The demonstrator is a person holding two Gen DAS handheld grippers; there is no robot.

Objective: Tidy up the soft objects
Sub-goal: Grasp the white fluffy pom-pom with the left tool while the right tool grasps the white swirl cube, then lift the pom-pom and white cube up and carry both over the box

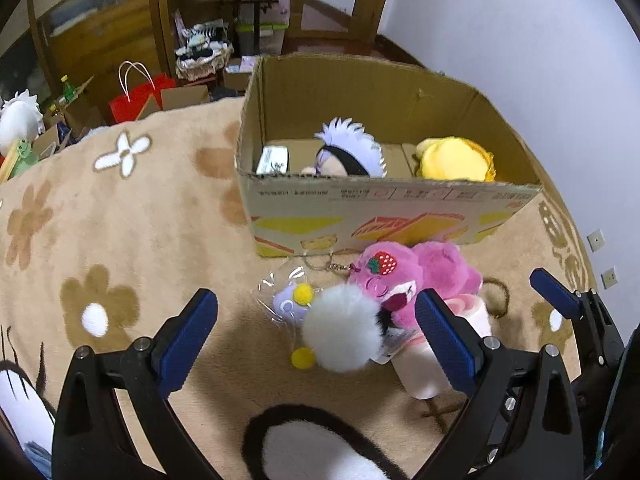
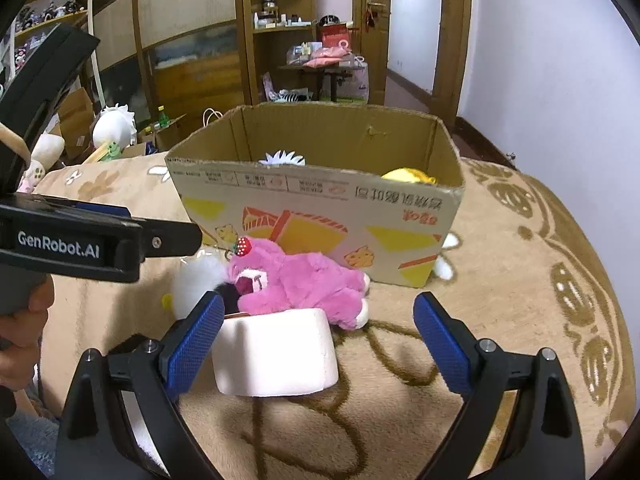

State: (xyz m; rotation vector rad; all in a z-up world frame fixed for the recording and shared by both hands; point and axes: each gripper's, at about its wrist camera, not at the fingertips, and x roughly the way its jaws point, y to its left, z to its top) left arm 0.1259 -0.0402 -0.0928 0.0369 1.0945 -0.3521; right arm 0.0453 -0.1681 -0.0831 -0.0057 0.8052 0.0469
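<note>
A cardboard box (image 1: 400, 204) stands on the beige flower blanket and holds a white-haired doll (image 1: 348, 156) and a yellow plush (image 1: 456, 160). In front of it lie a pink bear plush (image 1: 424, 276) with a strawberry, a white fluffy pompom (image 1: 340, 332), a small purple plush in a clear bag (image 1: 286, 300) and a white-pink roll (image 2: 276, 352). My left gripper (image 1: 316, 340) is open above the pompom. My right gripper (image 2: 320, 336) is open around the roll; the bear (image 2: 304, 284) and the box (image 2: 320, 204) lie just beyond it.
The blanket (image 1: 120, 240) covers a bed. Beyond its far edge are a red paper bag (image 1: 136, 96), open cartons, wooden shelves and a small table with clutter (image 2: 324, 56). A white plush (image 2: 114, 126) sits at the left. A wall (image 1: 520, 40) rises on the right.
</note>
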